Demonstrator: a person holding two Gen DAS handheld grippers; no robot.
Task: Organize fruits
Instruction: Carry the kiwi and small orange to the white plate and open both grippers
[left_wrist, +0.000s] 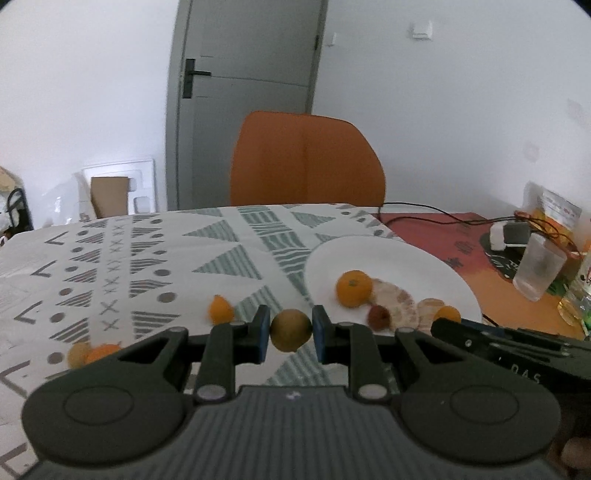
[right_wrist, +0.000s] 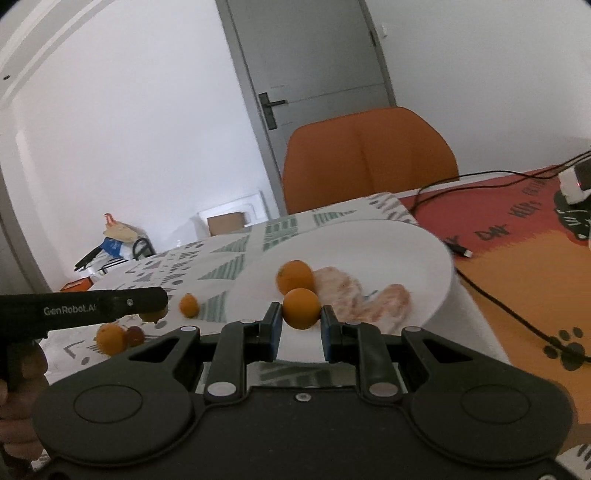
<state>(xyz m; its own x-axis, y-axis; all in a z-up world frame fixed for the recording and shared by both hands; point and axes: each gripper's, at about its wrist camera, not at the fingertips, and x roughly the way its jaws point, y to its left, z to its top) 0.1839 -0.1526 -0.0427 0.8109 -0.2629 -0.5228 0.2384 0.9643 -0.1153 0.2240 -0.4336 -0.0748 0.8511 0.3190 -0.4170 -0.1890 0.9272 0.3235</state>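
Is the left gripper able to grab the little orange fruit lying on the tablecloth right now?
Probably not yet. The left gripper is already shut on a yellowish-brown fruit, so its jaws are full. The small orange fruit lies close on the tablecloth, with nothing blocking it.

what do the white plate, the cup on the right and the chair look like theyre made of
White plate: probably glazed ceramic; smooth, uniformly white, faint sheen, though melamine would look alike.
Cup: frosted translucent plastic or glass; cloudy walls let the background through dimly.
Orange chair: back looks upholstered in matte fabric or faux leather; soft centre seam, no gloss.
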